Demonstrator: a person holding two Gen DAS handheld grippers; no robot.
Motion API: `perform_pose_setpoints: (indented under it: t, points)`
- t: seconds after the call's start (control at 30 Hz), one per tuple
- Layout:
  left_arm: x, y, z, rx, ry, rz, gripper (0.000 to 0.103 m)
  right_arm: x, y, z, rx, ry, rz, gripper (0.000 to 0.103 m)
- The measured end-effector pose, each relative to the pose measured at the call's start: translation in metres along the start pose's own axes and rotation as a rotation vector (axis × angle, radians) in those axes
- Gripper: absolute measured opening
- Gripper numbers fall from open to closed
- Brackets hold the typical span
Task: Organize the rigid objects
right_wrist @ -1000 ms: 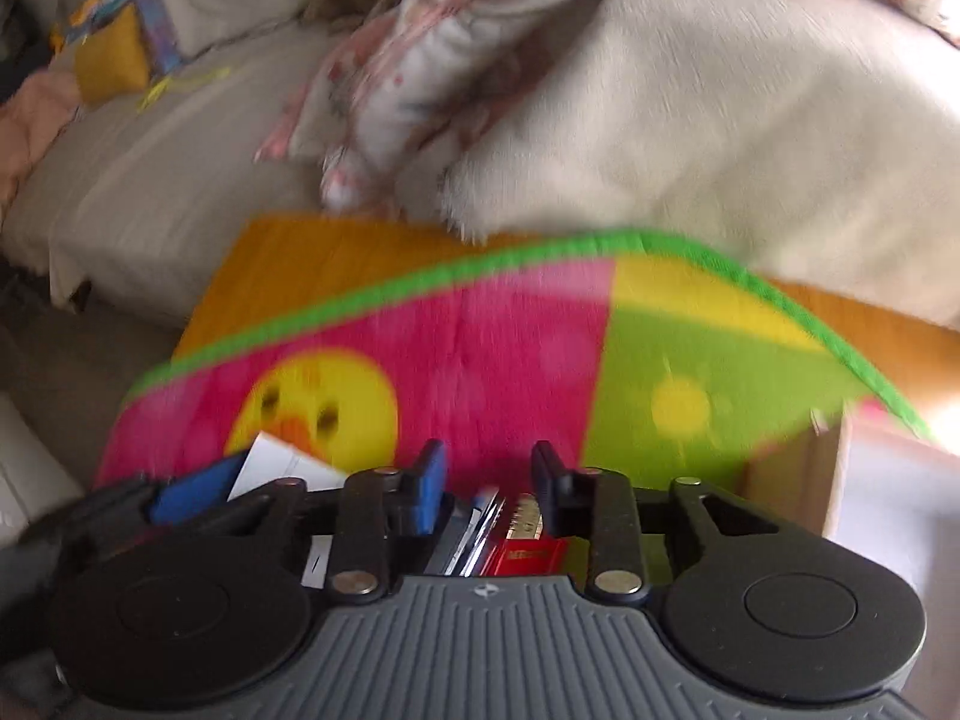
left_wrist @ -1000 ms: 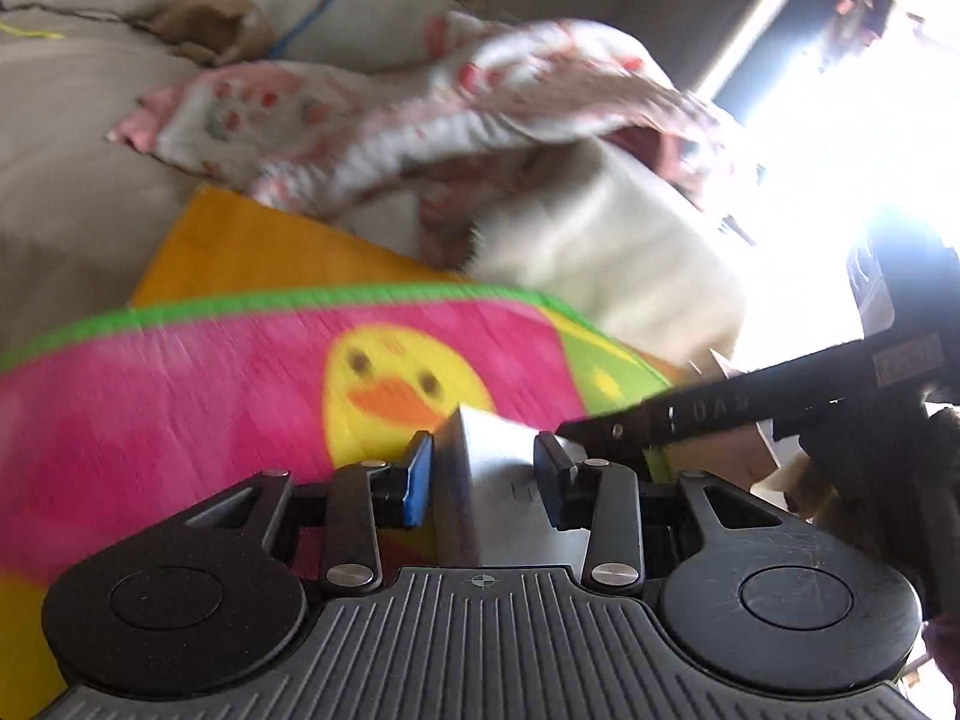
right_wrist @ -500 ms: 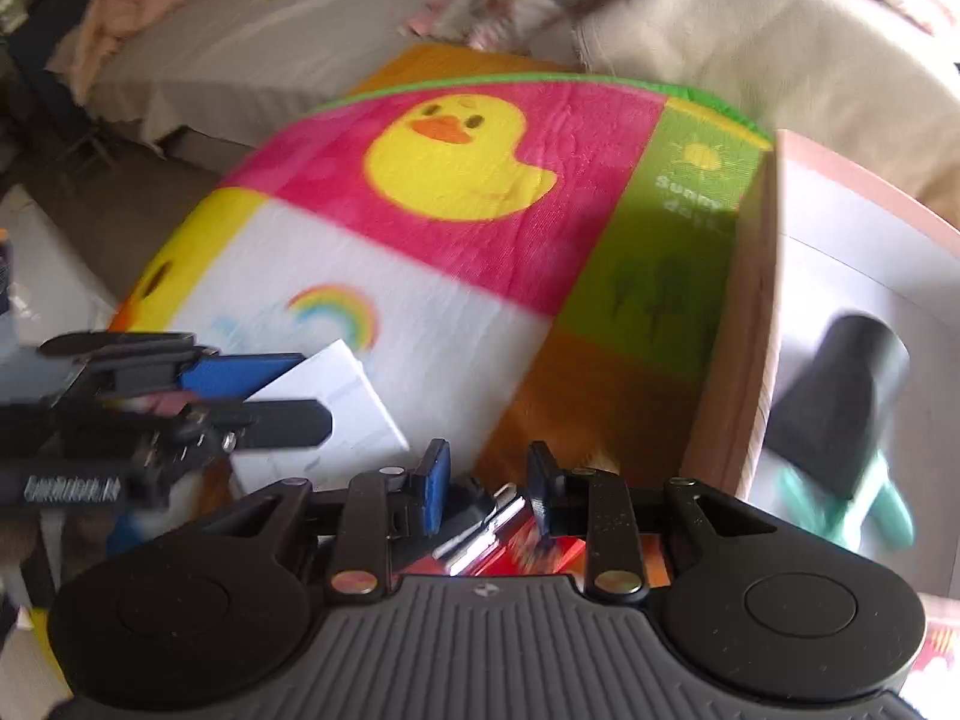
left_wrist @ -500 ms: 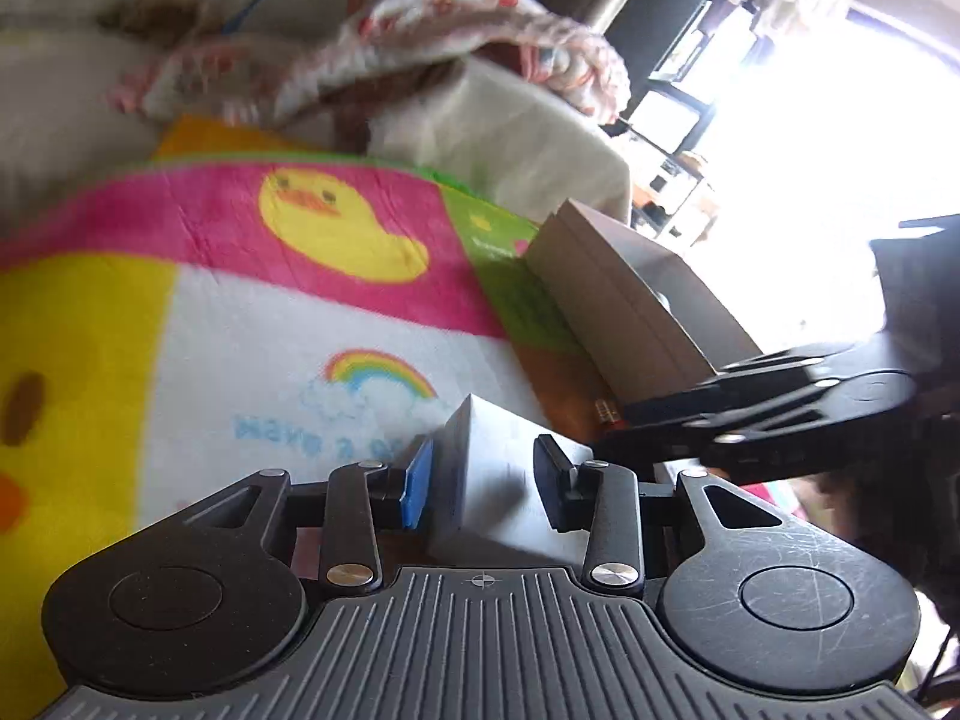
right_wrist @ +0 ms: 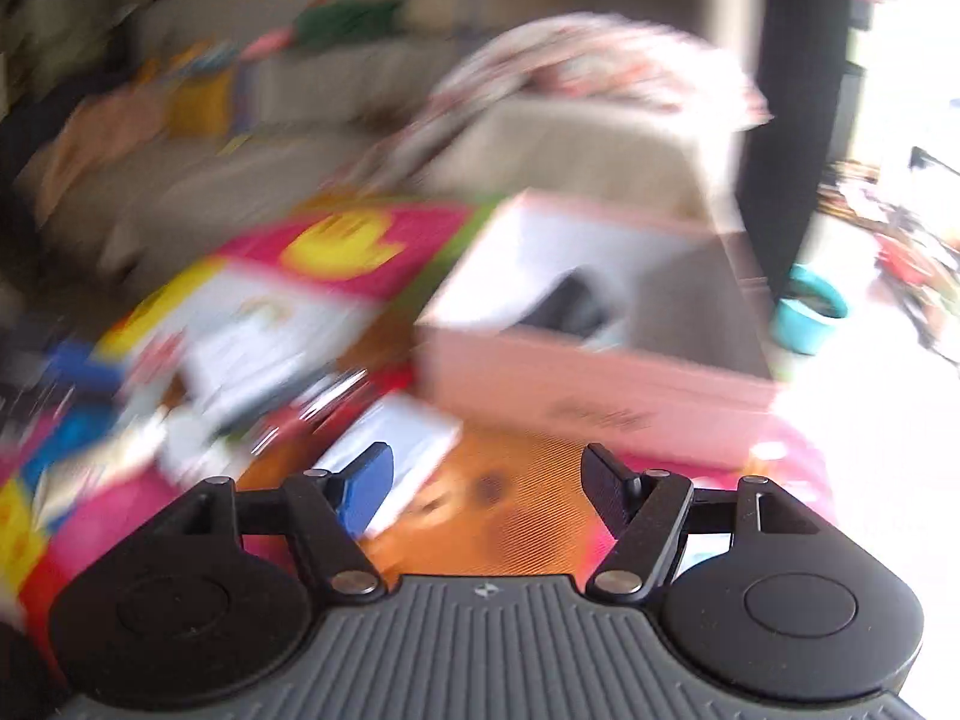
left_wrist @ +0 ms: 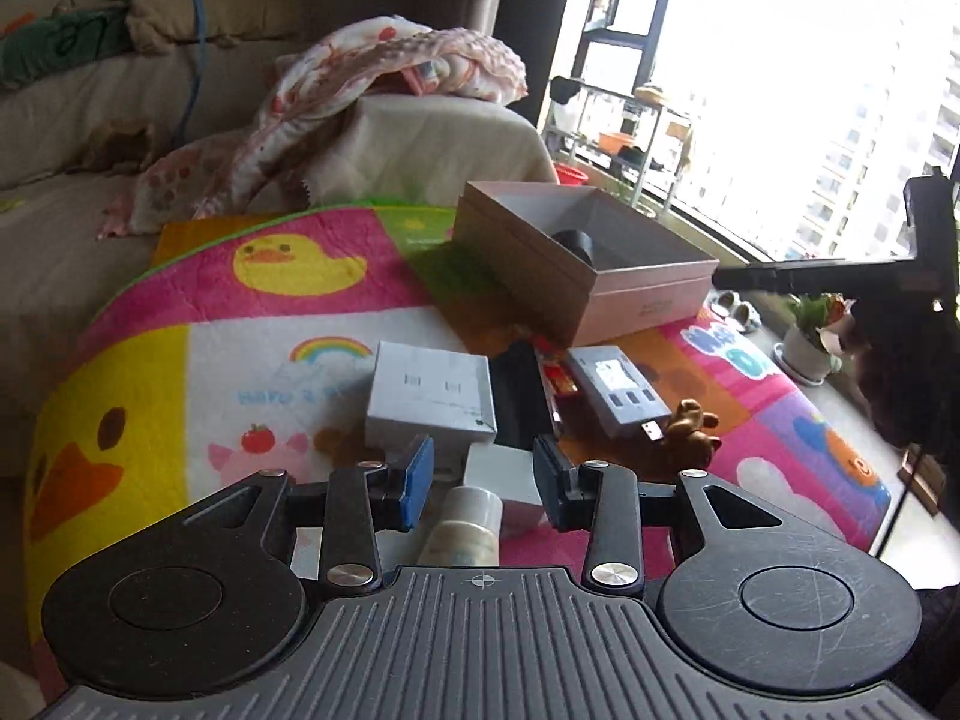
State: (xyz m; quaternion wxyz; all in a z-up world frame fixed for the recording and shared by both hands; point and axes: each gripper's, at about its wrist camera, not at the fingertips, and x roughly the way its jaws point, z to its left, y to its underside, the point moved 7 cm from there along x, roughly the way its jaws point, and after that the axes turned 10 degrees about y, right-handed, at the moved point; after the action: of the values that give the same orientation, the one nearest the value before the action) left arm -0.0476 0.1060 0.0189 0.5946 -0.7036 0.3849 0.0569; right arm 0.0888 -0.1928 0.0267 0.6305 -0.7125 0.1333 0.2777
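Observation:
My left gripper (left_wrist: 483, 480) hovers over a bright duck-print mat (left_wrist: 180, 372). Its jaws stand partly apart and nothing is pressed between them. Through the gap I see a small white box (left_wrist: 501, 474) and a pale bottle (left_wrist: 465, 525) lying below. A grey-white box (left_wrist: 429, 396), a red pack (left_wrist: 555, 372), a grey device with a plug (left_wrist: 618, 387) and a brown figurine (left_wrist: 696, 426) lie ahead. Behind them stands an open pink box (left_wrist: 648, 294) with a black object (left_wrist: 573, 246) inside. My right gripper (right_wrist: 486, 480) is opening and holds nothing; its view is blurred, facing the pink box (right_wrist: 600, 384).
A beige sofa with a floral blanket (left_wrist: 384, 66) runs along the back. A bright window fills the right side, with a potted plant (left_wrist: 807, 348) below it. A teal bowl (right_wrist: 810, 306) sits on the floor right of the pink box.
The left gripper has pulled back and up, and the grey-white box once between its pads now lies on the mat. The right jaws have spread and the pens and red pack have left them.

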Motion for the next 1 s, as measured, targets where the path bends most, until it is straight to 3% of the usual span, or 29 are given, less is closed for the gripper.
perform_pose_setpoints:
  t: [0.07,0.1,0.23,0.33,0.4,0.5,0.57,0.73,1.0]
  points:
    - [-0.002,0.002,0.003,-0.029,-0.022,-0.025,0.041,0.012,-0.01,-0.043,0.169,0.132,-0.095,0.071]
    - [-0.002,0.004,0.006,-0.053,-0.032,-0.028,0.041,0.023,-0.012,-0.06,0.247,0.163,-0.097,0.071]
    - [-0.006,0.022,0.012,-0.092,-0.046,-0.005,0.041,0.077,-0.005,-0.078,0.434,0.051,0.027,0.071]
    - [-0.009,0.035,0.012,-0.078,-0.036,0.016,0.041,0.096,-0.006,-0.067,0.464,0.091,0.04,0.074]
    - [-0.007,0.045,0.012,-0.05,-0.044,0.048,0.041,0.1,-0.011,-0.053,0.47,0.061,0.049,0.083]
    - [0.003,0.053,0.012,-0.018,-0.064,0.091,0.045,0.108,-0.014,-0.014,0.423,-0.119,0.108,0.082]
    - [0.009,0.055,0.009,-0.008,-0.07,0.097,0.045,0.102,-0.017,0.011,0.376,-0.202,0.128,0.075]
    - [0.026,0.05,-0.003,0.033,-0.063,0.089,0.044,0.059,-0.015,0.032,0.176,-0.18,0.027,0.075]
    - [0.083,0.028,-0.034,0.037,0.045,0.04,0.04,-0.016,0.043,0.051,-0.099,-0.185,-0.039,0.079]
